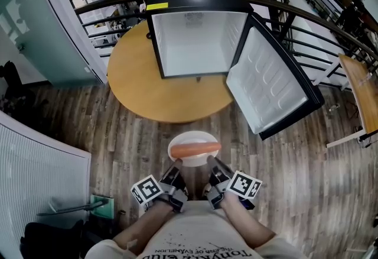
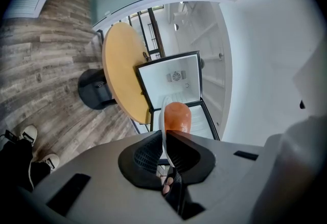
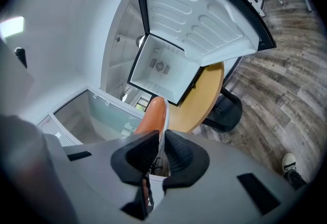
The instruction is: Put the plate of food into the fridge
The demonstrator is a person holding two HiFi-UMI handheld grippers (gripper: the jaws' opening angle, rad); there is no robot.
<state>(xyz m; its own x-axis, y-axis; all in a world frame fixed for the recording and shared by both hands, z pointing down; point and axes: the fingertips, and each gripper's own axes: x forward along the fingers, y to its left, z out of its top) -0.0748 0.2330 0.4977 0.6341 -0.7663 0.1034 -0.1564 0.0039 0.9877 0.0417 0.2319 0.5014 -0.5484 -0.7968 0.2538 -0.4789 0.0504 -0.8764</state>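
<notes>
A white plate [image 1: 192, 140] with an orange sausage-shaped food [image 1: 195, 149] on it hangs in front of me, above the wooden floor. My left gripper [image 1: 176, 165] is shut on the plate's near left rim. At the near right rim my right gripper [image 1: 211, 161] is shut on it as well. In the left gripper view the plate rim [image 2: 163, 131] stands edge-on between the black pads, with the food [image 2: 177, 117] beyond. The right gripper view shows the plate [image 3: 164, 125] and food [image 3: 152, 115] the same way. The small black fridge [image 1: 195, 33] stands open on a round table [image 1: 133, 77], its white inside empty.
The fridge door [image 1: 269, 83] swings out to the right. A railing [image 1: 307, 33] curves behind the table. A white slatted panel [image 1: 35, 175] lies at the lower left, with a green item [image 1: 103, 204] beside it. Another wooden table [image 1: 363, 92] stands at the far right.
</notes>
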